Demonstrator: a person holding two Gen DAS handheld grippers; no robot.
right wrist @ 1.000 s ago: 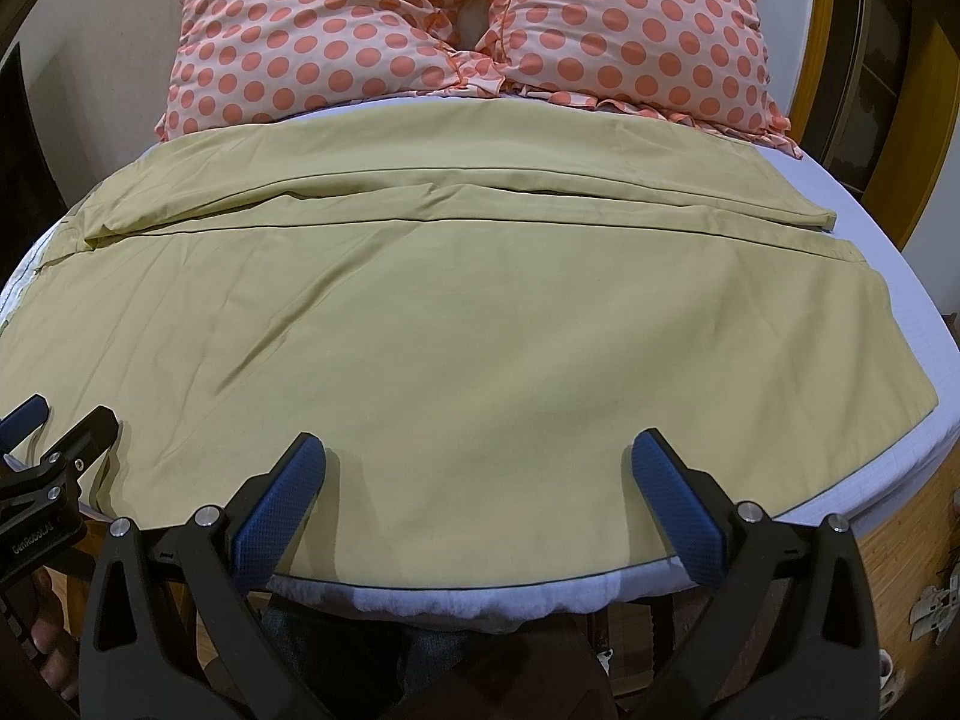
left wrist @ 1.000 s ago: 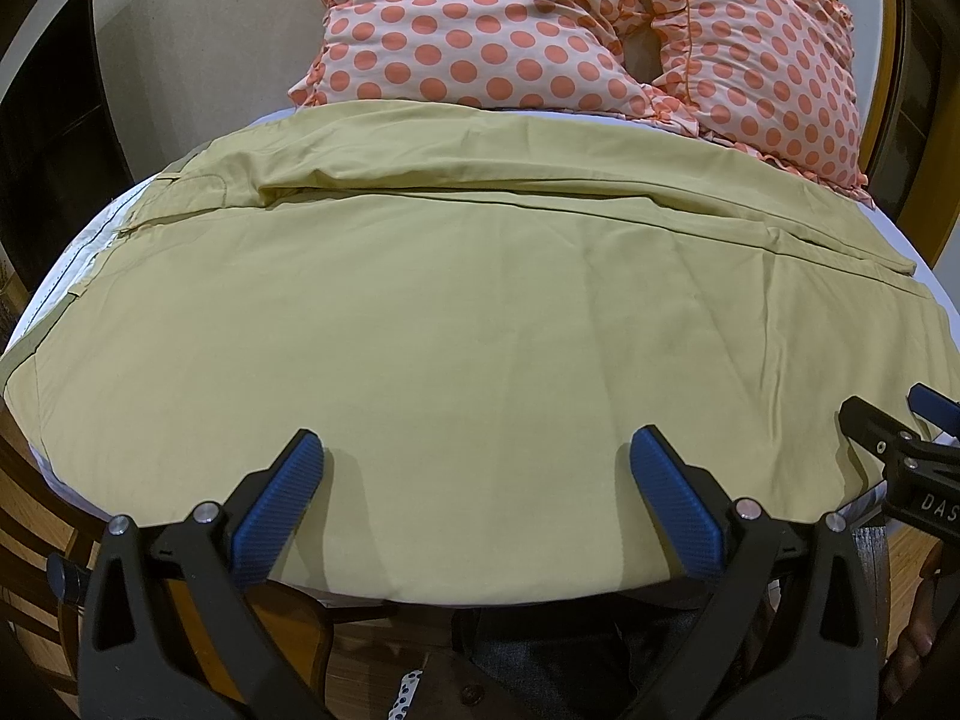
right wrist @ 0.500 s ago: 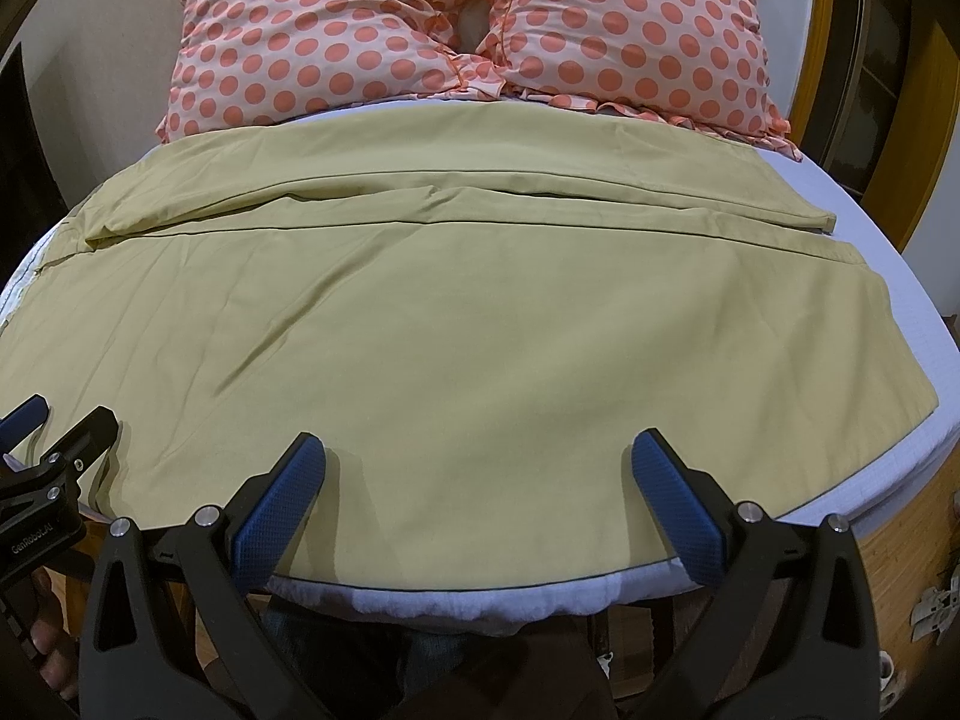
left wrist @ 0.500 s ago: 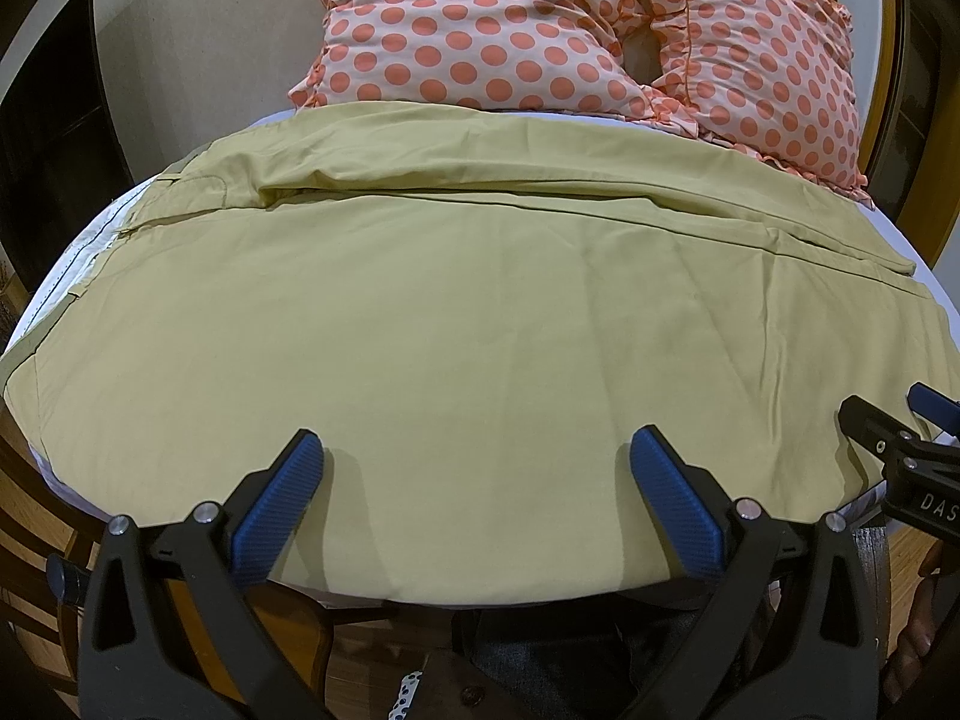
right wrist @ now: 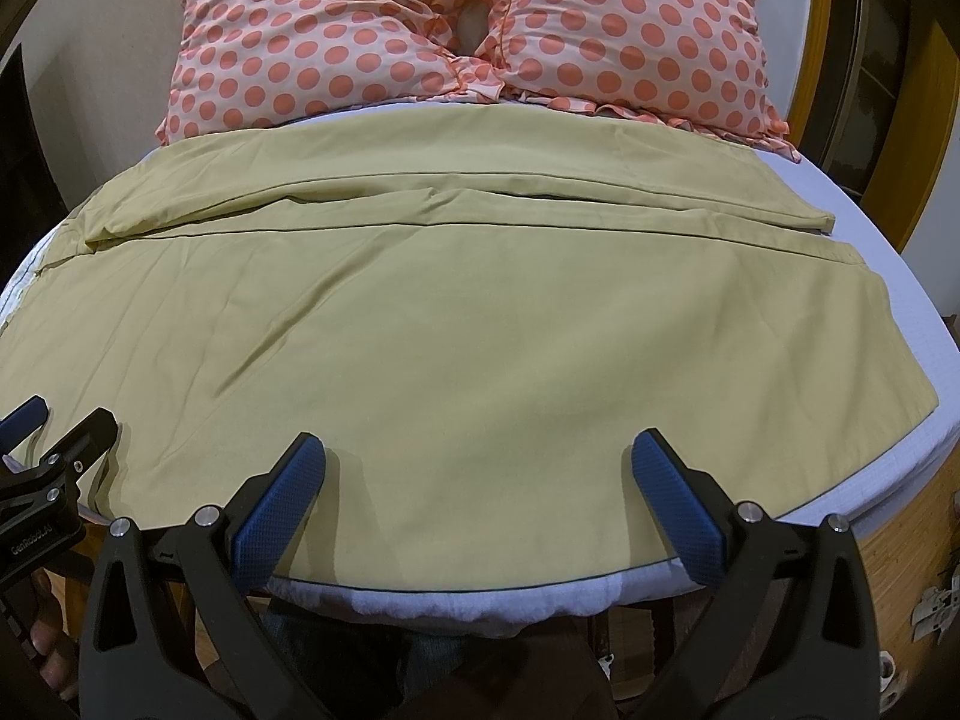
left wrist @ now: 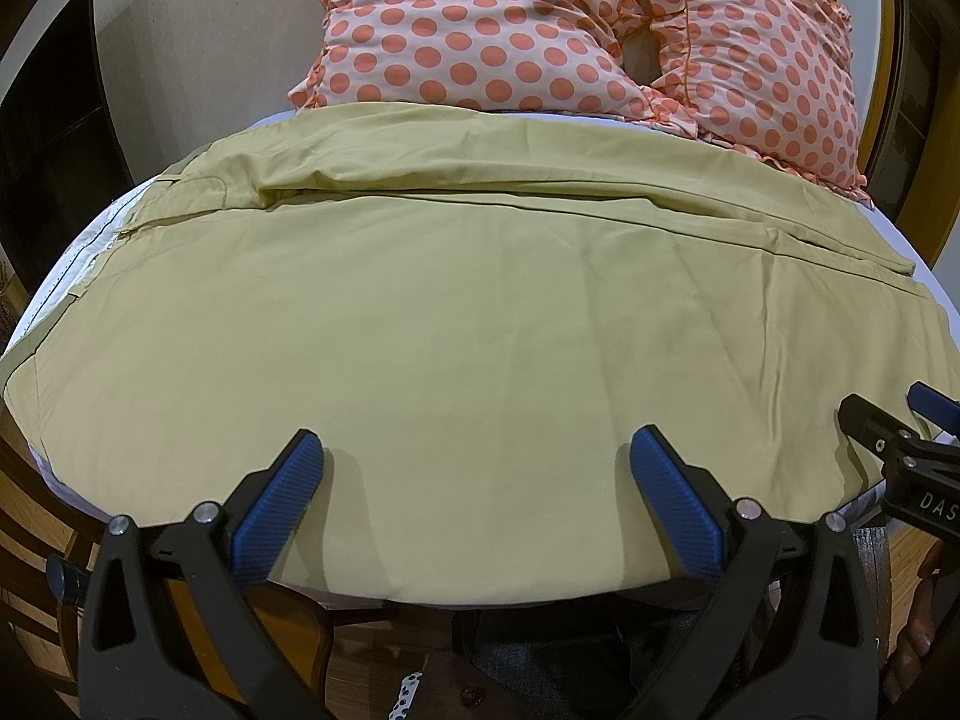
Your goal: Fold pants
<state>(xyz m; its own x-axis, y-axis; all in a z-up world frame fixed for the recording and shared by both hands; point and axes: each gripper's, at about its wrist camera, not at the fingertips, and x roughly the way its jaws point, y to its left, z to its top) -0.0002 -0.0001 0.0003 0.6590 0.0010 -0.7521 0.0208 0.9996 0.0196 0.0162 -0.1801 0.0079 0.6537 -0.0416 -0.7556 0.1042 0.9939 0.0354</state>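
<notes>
Olive-yellow pants [left wrist: 480, 312] lie spread flat across the bed, waist at the left, leg hems at the right; they also show in the right wrist view [right wrist: 456, 324]. One leg lies behind the other near the pillows. My left gripper [left wrist: 477, 480] is open and empty, its blue pads just above the pants' near edge. My right gripper [right wrist: 478, 480] is open and empty too, above the near edge further right. Each gripper shows at the side of the other's view: the right gripper [left wrist: 900, 438] and the left gripper [right wrist: 54, 438].
Two pink pillows with orange dots [left wrist: 540, 30] [right wrist: 468, 30] lean at the head of the bed. The white mattress edge [right wrist: 900, 312] shows at the right, with its wooden frame [right wrist: 900, 564] below. A wooden chair [left wrist: 36, 516] stands at the lower left.
</notes>
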